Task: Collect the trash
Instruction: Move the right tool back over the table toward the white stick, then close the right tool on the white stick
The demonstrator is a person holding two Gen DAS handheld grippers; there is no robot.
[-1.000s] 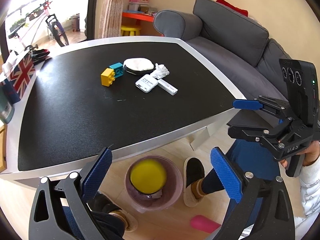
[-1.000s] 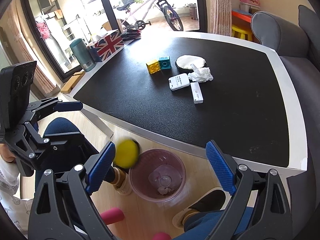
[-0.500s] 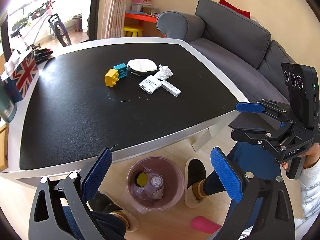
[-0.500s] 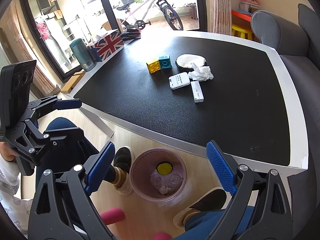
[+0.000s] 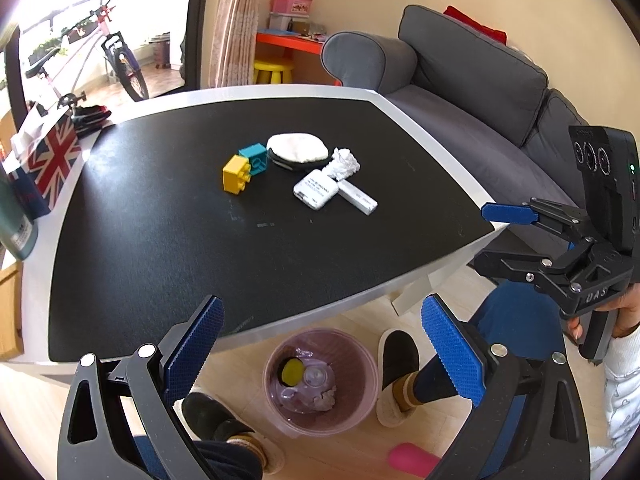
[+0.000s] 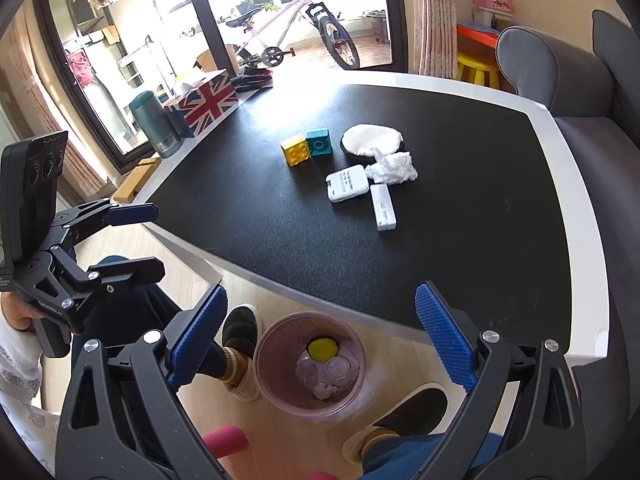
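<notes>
A pink translucent trash bin (image 5: 320, 380) (image 6: 310, 364) stands on the floor under the table's near edge. A yellow ball (image 5: 291, 372) (image 6: 322, 349) and other scraps lie inside it. A crumpled white tissue (image 5: 344, 164) (image 6: 394, 168) lies on the black table top (image 5: 160, 240) beside a small white box (image 5: 316, 190) and a white stick-shaped case (image 5: 358, 197). My left gripper (image 5: 322, 340) is open and empty above the bin. My right gripper (image 6: 320, 332) is open and empty above the bin too; it also shows in the left wrist view (image 5: 494, 236).
Yellow (image 5: 237, 174) and teal (image 5: 254, 158) bricks and a white pad on a black dish (image 5: 296, 150) sit mid-table. A Union Jack box (image 6: 202, 100) and a green flask (image 6: 156, 124) stand at the table's left edge. A grey sofa (image 5: 472, 92) is on the right. Feet flank the bin.
The yellow ball has fallen into the bin and come to rest there. Both grippers stay open and have barely moved.
</notes>
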